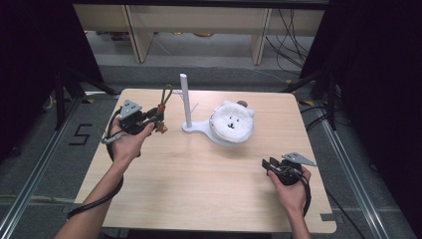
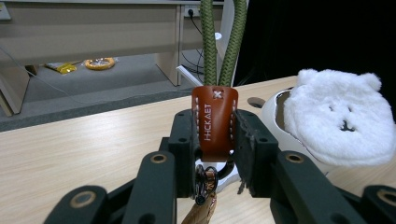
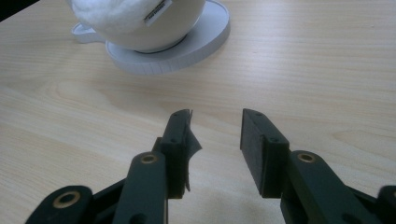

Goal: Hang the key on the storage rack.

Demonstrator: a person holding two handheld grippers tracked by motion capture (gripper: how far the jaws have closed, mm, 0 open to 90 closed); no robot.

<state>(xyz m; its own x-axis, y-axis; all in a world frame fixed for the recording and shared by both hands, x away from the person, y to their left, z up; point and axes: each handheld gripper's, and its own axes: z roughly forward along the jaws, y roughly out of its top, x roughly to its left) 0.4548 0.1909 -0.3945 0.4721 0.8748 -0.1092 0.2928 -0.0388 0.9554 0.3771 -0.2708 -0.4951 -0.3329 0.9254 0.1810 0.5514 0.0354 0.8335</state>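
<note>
pale wood table: left gripper at far left clamps keychain by its leather tab, loop raised toward white stand, likely for hanging; right gripper rests near right, jaws apart, empty.

Two grippers: left gripper with one brown leather keychain tab clamped between the jaws, two green cord strands above; right gripper, nothing between. One white stand, one plush bear face.
</note>
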